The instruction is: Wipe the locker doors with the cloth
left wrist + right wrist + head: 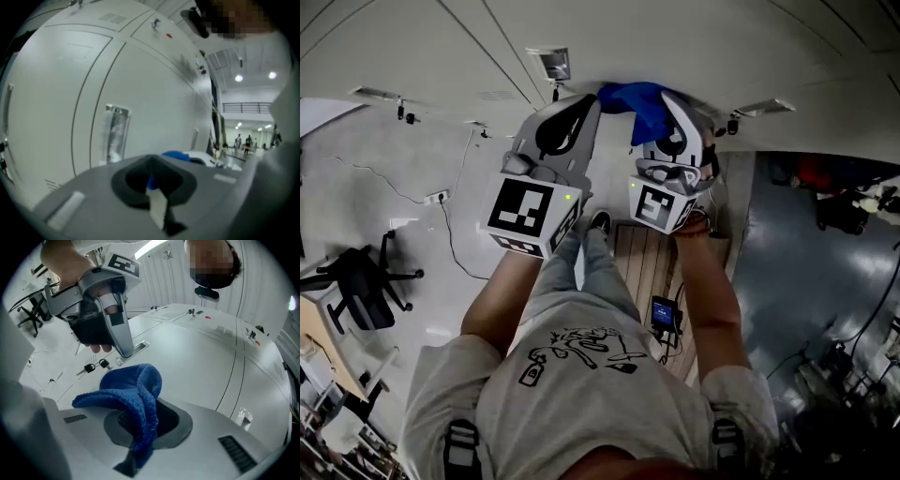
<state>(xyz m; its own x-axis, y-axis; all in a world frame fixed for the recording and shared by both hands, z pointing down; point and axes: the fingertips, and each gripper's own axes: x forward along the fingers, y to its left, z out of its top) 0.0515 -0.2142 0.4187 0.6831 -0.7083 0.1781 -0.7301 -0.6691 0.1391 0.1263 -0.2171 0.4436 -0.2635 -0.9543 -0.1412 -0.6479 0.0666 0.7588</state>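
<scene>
Leftmost, a black office chair (361,281) stands on the pale floor, well apart from the person. Next comes the left tool (586,108), raised towards the white locker doors (441,47). Its jaws are pressed together with nothing between them, and in the right gripper view their tip sits at a door, just beside a bunch of keys (93,366) hanging from a lock. The cube on this tool carries a black-and-white square marker (522,208), a pattern and not letters. On the door ahead of it is a clear label holder (115,133); any writing in it is too blurred to read. Vent slits (112,18) and a small red dot (168,35) mark the doors higher up.

Below, the person's grey shirt (581,375) bears a black line drawing whose lettering cannot be made out.

Further right, the blue cloth (642,108) hangs bunched against the doors, between the two tools. The right tool (138,451) has its jaws clamped on a fold of it, the rest flopping over the tool's front. A small dark device with a lit blue screen (664,314) lies on wooden boards (642,253) under the right forearm, its screen text too small to read.
</scene>
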